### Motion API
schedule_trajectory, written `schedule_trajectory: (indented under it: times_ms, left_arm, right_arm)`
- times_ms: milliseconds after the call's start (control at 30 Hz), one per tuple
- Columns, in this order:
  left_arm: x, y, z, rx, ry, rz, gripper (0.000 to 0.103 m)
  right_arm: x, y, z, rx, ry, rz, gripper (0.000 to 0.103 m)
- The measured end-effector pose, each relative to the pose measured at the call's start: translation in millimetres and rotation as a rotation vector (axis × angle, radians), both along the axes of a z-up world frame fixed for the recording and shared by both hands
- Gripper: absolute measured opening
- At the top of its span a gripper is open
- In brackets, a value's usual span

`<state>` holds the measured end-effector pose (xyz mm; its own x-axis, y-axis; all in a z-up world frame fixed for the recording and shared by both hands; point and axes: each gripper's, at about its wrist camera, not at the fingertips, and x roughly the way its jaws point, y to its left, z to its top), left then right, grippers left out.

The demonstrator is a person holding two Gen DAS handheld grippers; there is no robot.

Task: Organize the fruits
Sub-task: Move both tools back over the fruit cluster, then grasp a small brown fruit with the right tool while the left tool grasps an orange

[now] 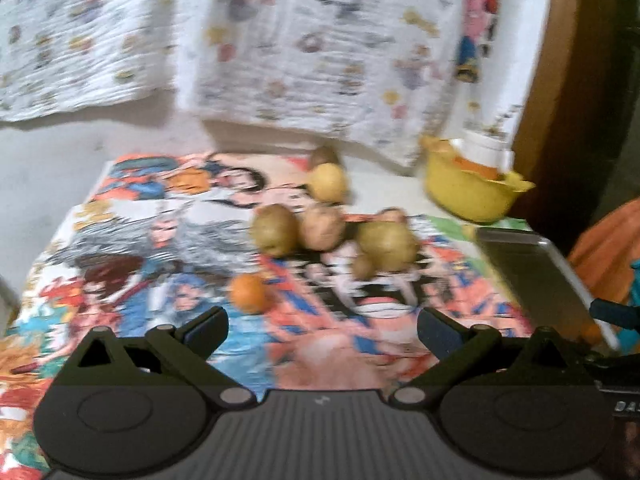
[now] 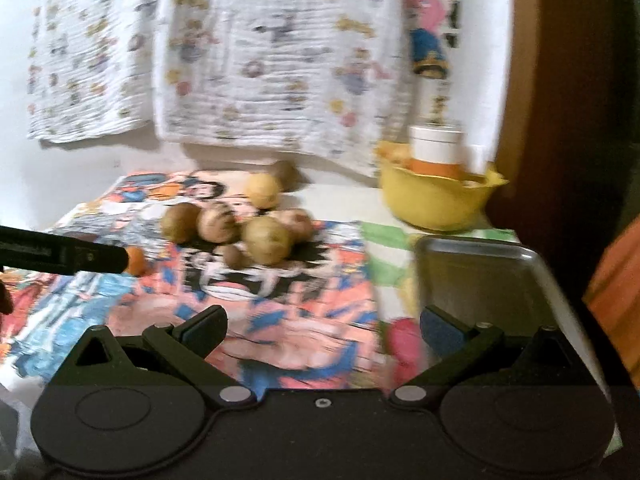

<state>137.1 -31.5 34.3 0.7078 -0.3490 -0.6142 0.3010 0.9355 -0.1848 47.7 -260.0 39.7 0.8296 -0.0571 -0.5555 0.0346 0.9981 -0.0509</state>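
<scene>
Both grippers hover wide open and empty over a table draped in a bright cartoon-print cloth (image 1: 160, 240), where the fruit waits loose. The left gripper (image 1: 322, 330) appears the nearer to the small orange (image 1: 248, 293), a smooth round fruit lying just ahead of its left fingertip and slightly left of centre; being round, it offers no long axis to line up on. Beyond it sits a touching cluster of dull brown-green fruits (image 1: 332, 236), roundish and matte, with a paler yellow fruit (image 1: 328, 182) behind them. The right gripper (image 2: 322, 330) faces the same cluster from further right, its right finger over the corner of a flat metal tray (image 2: 492, 276), grey and faintly reflective, probably the place to set the fruit. A glossy yellow plastic bowl (image 2: 436, 204), already holding a white-and-orange container (image 2: 436, 152), stands at the table's far right corner. Motion blur hides finer detail.
</scene>
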Motion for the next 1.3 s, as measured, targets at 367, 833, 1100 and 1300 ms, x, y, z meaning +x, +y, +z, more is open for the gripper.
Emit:
schedule_trajectory:
  times_ms: [367, 833, 1100, 1300]
  left_arm:
    - [36, 39, -29, 0.052, 0.070, 0.085, 0.102]
    - [62, 33, -40, 0.137, 0.006, 0.011, 0.101]
    - [69, 23, -47, 0.180, -0.002, -0.042, 0.084]
    - [77, 21, -51, 0.174, 0.009, -0.060, 0.069]
  right_arm:
    - [69, 43, -15, 0.027, 0.082, 0.109, 0.102]
    - [140, 41, -36, 0.298, 0.154, -0.010, 0.083]
    - [159, 42, -50, 0.386, 0.180, -0.087, 0.056]
    - [169, 44, -58, 0.389, 0.189, -0.119, 0.049]
